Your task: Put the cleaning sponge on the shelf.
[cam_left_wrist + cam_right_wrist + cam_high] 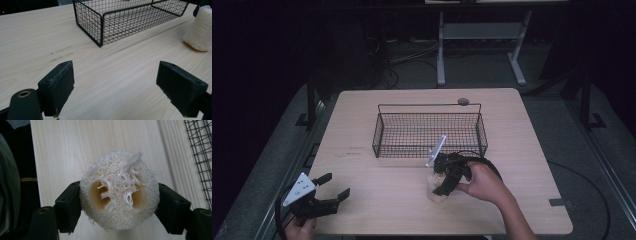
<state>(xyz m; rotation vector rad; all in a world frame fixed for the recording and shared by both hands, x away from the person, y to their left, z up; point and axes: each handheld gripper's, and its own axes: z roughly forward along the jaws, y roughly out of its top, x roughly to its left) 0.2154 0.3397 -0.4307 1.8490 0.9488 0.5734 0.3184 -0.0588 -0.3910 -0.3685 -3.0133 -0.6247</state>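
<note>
A pale, fibrous loofah sponge [120, 192] stands on end on the wooden table, its holed top facing the right gripper view. My right gripper [119, 205] is shut on it, one black jaw pressed against each side. From above, the loofah [435, 191] sits under the right gripper [443, 187], just in front of the wire basket. My left gripper [334, 186] hovers open near the front left corner of the table, nothing between its jaws [115, 85]. The loofah [200, 30] shows far off at the right of the left gripper view.
A black wire basket [427, 105] with a handle stands in the middle of the table [357, 125], with nothing visible inside it; its corner [100, 27] faces the left gripper. Bare wood lies between the two grippers. Table legs and cables sit on the dark floor behind.
</note>
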